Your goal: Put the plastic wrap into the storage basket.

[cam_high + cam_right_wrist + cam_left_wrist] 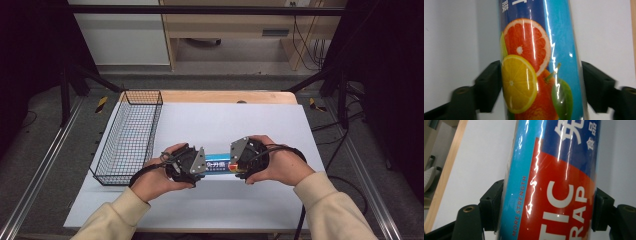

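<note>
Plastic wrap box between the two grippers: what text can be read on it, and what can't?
On the plastic wrap box, left gripper view:
"MORE STRENGTH", small red letters along the light blue edge.
"TIC" and "RAP", big white letters on red, cut off by the frame.
White Chinese characters on dark blue, cut off, not readable.
Right gripper view: fruit picture, one partial character, unreadable.

A wooden table (260, 96) carries a white sheet (225, 120) and wire basket (131, 135).
</note>
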The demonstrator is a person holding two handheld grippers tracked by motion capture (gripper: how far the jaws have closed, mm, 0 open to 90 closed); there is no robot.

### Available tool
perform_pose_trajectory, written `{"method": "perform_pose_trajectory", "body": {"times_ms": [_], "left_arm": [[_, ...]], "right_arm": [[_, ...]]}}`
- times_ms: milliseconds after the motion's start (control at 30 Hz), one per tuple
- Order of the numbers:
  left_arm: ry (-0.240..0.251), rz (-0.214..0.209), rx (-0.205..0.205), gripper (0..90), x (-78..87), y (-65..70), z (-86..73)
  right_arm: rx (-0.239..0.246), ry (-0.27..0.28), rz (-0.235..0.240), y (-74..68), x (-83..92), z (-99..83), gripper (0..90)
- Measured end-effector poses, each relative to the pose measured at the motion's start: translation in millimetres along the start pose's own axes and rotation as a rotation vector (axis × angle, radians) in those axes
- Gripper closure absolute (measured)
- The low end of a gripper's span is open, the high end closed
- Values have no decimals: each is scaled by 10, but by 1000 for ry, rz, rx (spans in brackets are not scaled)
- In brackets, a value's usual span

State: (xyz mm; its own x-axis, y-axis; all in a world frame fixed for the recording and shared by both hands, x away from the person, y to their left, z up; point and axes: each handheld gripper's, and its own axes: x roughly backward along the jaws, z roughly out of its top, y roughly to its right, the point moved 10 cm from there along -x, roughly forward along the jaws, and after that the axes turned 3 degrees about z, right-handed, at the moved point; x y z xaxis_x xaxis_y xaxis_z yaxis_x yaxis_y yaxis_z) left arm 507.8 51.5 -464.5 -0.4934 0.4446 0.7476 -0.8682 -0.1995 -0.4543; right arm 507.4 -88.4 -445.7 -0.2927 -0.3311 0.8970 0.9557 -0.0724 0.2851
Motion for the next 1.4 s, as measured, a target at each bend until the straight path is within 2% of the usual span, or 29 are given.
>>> {"method": "perform_pose_trajectory", "body": {"times_ms": [33, 67, 100, 267, 300, 400, 500, 567, 667, 733, 800, 833, 867, 900, 1033, 1100, 1133, 1167, 1200, 1233, 1300, 1400], "left_arm": [[0, 0, 0, 285, 0, 0, 0], [0, -4, 7, 285, 2, -1, -10], [10, 3, 19, 285, 3, -9, -20], [-2, 4, 28, 287, 9, -28, -81], [-11, 4, 26, 287, 4, -33, -107], [-21, 5, 28, 287, -1, -35, -137], [-22, 14, 34, 288, 0, -40, -178], [-25, 15, 39, 288, 14, -46, -205], [-43, 28, 46, 289, 58, -73, -256], [-40, 31, 57, 290, 89, -86, -272], [-34, 38, 61, 290, 109, -96, -279], [-36, 40, 72, 290, 142, -106, -289], [-28, 47, 78, 290, 164, -117, -289], [-21, 56, 94, 291, 205, -134, -288], [2, 77, 136, 292, 288, -167, -271], [6, 84, 145, 293, 331, -185, -264], [6, 84, 145, 293, 331, -185, -264], [14, 91, 155, 293, 366, -207, -249], [14, 91, 155, 293, 366, -207, -249], [18, 98, 164, 294, 393, -236, -233], [19, 110, 175, 294, 411, -273, -212], [8, 126, 196, 295, 438, -336, -181]], "right_arm": [[0, 0, 0, 0, 0, 0, 164], [-4, -13, -21, 17, 1, -21, 118], [0, -24, -60, 65, 29, -101, 62], [-17, -18, -102, 99, 109, -277, 70], [-42, -15, -122, 114, 153, -383, 63], [-52, -17, -132, 124, 182, -473, 63], [-102, -5, -153, 144, 212, -652, 67], [-145, 5, -162, 139, 226, -715, 67], [-185, 25, -192, 145, 259, -805, 67], [-223, 38, -228, 166, 277, -849, 59], [-237, 56, -244, 168, 281, -859, 69], [-295, 79, -289, 163, 281, -883, 71], [-295, 79, -289, 163, 281, -883, 71], [-331, 117, -316, 148, 263, -862, 78], [-444, 161, -383, 132, 171, -852, 72], [-495, 199, -405, 127, 111, -863, 85], [-495, 199, -405, 127, 111, -863, 85], [-545, 217, -422, 112, 30, -910, 84], [-545, 217, -422, 112, 30, -910, 84], [-592, 233, -427, 107, -50, -947, 88], [-628, 249, -438, 115, -112, -978, 86], [-714, 263, -452, 128, -214, -1055, 86]]}}
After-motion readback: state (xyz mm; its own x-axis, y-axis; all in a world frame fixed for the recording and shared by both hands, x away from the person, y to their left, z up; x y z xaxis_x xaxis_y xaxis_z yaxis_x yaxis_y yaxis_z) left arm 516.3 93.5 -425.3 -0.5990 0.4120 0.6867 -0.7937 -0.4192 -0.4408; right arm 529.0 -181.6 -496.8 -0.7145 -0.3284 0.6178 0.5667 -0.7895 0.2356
